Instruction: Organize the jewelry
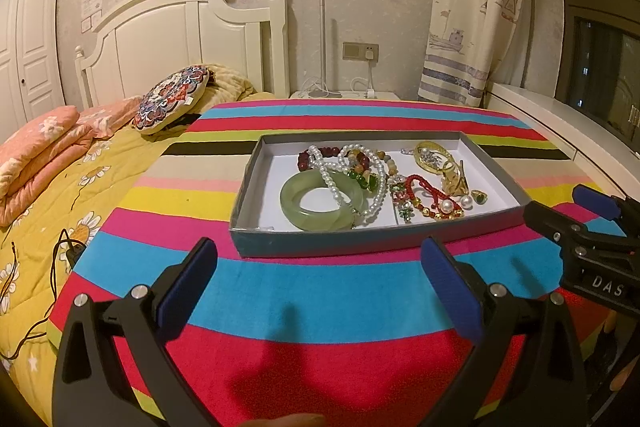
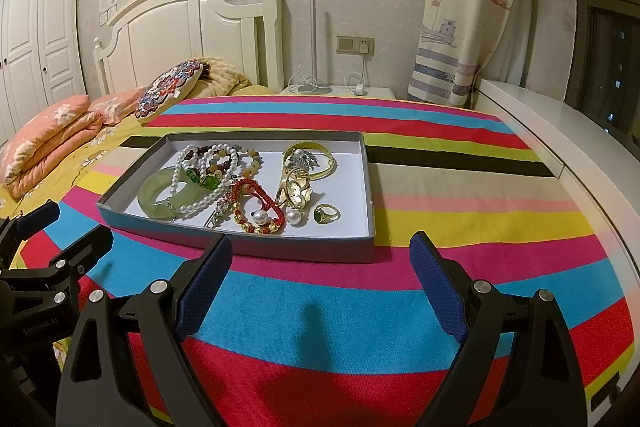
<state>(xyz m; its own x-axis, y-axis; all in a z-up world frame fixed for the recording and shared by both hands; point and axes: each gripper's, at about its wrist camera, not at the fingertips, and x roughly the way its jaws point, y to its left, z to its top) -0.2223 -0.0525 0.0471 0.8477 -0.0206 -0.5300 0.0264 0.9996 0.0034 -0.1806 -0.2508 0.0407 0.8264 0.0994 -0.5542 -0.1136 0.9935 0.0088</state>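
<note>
A shallow grey box with a white floor [image 1: 256,195] [image 2: 360,167] lies on a striped cloth and holds a heap of jewelry. In it are a green jade bangle [image 1: 298,209] [image 2: 154,197], a white pearl necklace [image 1: 376,187] [image 2: 196,205], a red cord bracelet [image 1: 424,189] [image 2: 260,193], a gold bangle [image 1: 434,163] [image 2: 320,163] and a green-stone ring [image 1: 479,195] [image 2: 326,214]. My left gripper [image 1: 320,267] is open and empty, just short of the box's near wall. My right gripper [image 2: 320,267] is open and empty, near the box's right front corner.
The striped cloth [image 1: 320,307] [image 2: 460,195] covers the bed. Folded pink quilts [image 1: 44,155] and a patterned round cushion [image 1: 172,99] lie at the left by the white headboard [image 1: 180,35]. A white window ledge [image 2: 560,131] runs along the right. A black cable [image 1: 60,255] lies at the left.
</note>
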